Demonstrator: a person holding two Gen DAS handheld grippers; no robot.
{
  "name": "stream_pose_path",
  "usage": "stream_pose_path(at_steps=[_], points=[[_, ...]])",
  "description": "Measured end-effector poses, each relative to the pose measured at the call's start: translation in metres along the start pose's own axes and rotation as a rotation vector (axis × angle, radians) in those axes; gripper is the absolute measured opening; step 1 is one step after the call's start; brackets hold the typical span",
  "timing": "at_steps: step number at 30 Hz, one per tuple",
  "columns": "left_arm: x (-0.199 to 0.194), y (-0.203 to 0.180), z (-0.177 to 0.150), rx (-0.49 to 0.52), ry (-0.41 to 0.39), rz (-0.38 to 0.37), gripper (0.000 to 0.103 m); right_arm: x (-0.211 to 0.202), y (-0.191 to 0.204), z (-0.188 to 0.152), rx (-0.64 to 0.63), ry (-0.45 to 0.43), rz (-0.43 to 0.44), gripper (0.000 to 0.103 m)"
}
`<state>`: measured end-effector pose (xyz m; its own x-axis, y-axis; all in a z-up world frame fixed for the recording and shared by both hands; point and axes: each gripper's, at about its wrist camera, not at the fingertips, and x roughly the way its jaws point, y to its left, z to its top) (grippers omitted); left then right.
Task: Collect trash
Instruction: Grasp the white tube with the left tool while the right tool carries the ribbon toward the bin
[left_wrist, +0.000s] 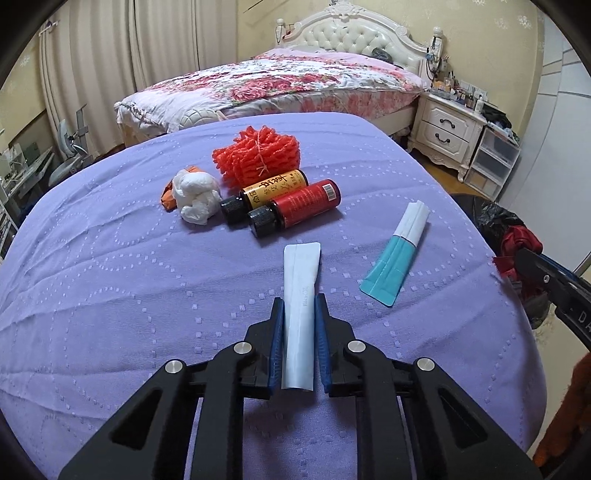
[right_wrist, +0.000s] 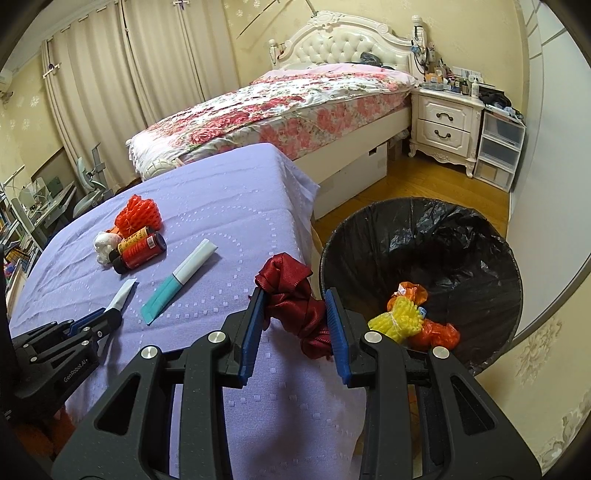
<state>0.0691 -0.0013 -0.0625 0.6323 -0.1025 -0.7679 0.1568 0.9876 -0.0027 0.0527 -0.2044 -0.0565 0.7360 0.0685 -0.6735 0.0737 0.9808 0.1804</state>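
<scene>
Two grips: both hands are loaded, so the whole thing now turns on where the trash bin (right_wrist: 424, 280) sits relative to each load

landmark: trash bin, black-lined, on the floor just past the desk (right_wrist: 207, 206) corner; already has a yellow net bundle (right_wrist: 397, 321) and orange wrappers (right_wrist: 439, 330) in the bottom

right gripper (right_wrist: 295, 325): jaws narrowed onto the dark red ribbon (right_wrist: 291, 295); pads press it from both sides; ribbon hangs at the desk edge, just beside the bin rim on its desk side; clearly the nearer load, I'd say a short swing over the rim is all it needs

left gripper (left_wrist: 299, 339): jaws pinched shut on the white sachet (left_wrist: 301, 306); its long axis runs straight out along the fingers, away from the camera; near end sits between the pads, far end pokes forward over the desk; well away from the bin, with the right gripper between them

teal and white packet (left_wrist: 397, 254): flat on the desk, between the white sachet and the bin, long axis angled toward the bin side; nobody holding it

leftover pile: two small bottles (left_wrist: 284, 205), a white wad (left_wrist: 195, 194), an orange net (left_wrist: 256, 157); farthest from the bin, lying close together

my guess: right drops first since it's practically at the rim; left has to cross the desk after, and could bump the right gripper if both go at once
</scene>
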Motion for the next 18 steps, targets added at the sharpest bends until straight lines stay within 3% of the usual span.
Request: stream_pose_path(at_steps=[8,18], points=[[-0.025,-0.006,0.004,0.01,-0.07,-0.024,0.017,-0.003,-0.003,0.0,-0.001,-0.008,-0.005,0.032],[-0.05,-0.052,0.031,0.098,-0.177,-0.118,0.017,-0.022,-0.028,0.014,0.024,-0.067,-0.08,0.032]])
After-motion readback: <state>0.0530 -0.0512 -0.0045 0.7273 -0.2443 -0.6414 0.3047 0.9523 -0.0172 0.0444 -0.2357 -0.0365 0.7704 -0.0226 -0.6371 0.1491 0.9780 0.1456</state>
